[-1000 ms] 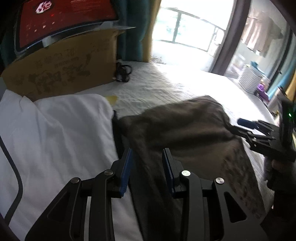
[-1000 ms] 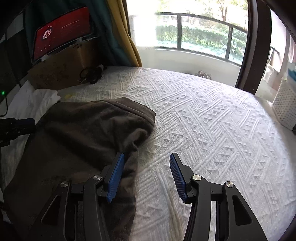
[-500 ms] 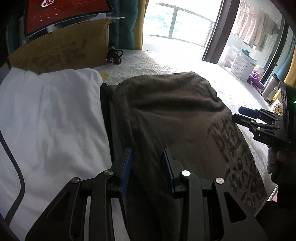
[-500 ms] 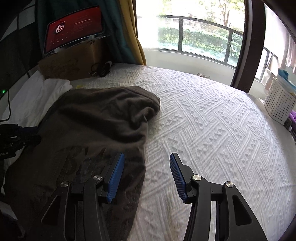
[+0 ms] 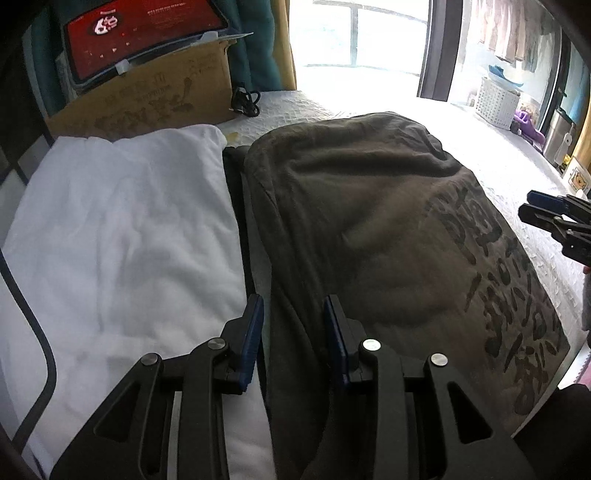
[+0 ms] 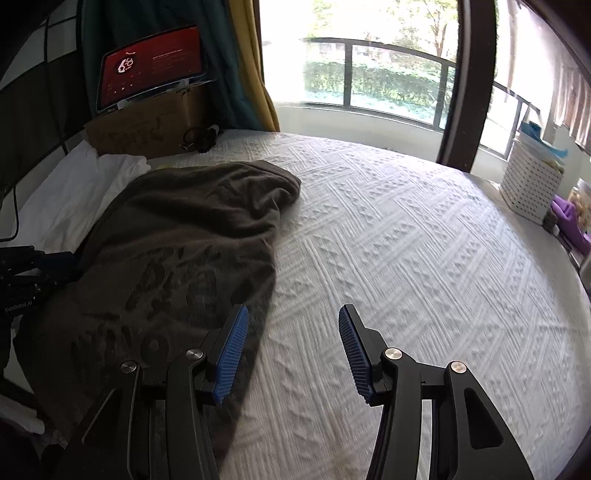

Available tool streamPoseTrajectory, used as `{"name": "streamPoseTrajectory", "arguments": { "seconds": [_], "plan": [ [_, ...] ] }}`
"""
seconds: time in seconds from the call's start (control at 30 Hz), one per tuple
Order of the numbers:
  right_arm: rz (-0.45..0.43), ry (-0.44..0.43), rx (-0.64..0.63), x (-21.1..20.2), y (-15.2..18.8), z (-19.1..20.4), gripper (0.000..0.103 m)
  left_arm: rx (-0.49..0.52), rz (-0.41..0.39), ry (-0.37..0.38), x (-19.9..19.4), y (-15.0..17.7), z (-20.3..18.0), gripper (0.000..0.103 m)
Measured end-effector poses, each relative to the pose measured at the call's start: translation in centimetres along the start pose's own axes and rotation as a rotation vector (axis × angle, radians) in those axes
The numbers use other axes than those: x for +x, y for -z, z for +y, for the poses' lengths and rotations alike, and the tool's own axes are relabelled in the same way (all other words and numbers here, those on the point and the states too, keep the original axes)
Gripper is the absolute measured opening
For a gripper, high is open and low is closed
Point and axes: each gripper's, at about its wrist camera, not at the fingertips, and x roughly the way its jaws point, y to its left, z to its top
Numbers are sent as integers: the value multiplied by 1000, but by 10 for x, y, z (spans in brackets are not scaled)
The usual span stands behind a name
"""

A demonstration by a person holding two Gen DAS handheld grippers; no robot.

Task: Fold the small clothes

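The left gripper [image 5: 293, 332], black-framed with blue ribbed pads, stands with its jaws partly spread over the near left edge of a dark brown-grey T-shirt with black printed lettering [image 5: 369, 240]; a fold of that cloth runs up between the pads, but whether they actually press on it cannot be told. The right gripper [image 6: 290, 350] has its jaws spread wide with nothing between them — its left pad [image 6: 231, 354] hangs above the garment's right edge, its right pad above the bare white quilted bedspread [image 6: 424, 240]. The T-shirt lies spread on the near left part of the bed, lettering upward, its far end rumpled into a rounded fold. A narrow black strip [image 5: 236, 206] shows along its left side, and beyond that lies a white pillow [image 5: 122, 236], close beside the garment. Farther back stand a brown cardboard box [image 5: 147, 99] with a red-screened tablet [image 5: 144, 33] propped on it, and a coiled black cable [image 5: 245, 101] beside the box. At the far right a white perforated basket [image 6: 532, 184] stands off the bed — behind everything, a window with a dark railing [image 6: 369, 66].
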Motion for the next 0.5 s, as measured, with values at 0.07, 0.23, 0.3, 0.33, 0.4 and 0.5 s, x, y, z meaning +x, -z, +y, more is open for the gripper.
{"name": "streamPoseTrajectory", "arguments": {
  "seconds": [0.07, 0.23, 0.3, 0.33, 0.4, 0.5],
  "plan": [
    [2, 3, 12, -5, 7, -2, 53, 43, -35, -35, -10, 4, -12, 33],
    [17, -22, 19, -14, 28, 4, 53, 104, -40, 32, -22, 13, -43, 33],
    [28, -34, -5, -16, 38, 11, 53, 117, -32, 4, -19, 16, -51, 33],
    [36, -30, -18, -17, 43, 13, 53, 119, -34, -7, -19, 16, -53, 33],
    [48, -28, -16, -19, 50, 14, 53, 134, -41, -34, -17, 18, -59, 33],
    [59, -18, -13, -27, 62, 12, 53, 137, -44, -45, -17, 19, -59, 33]
  ]
}}
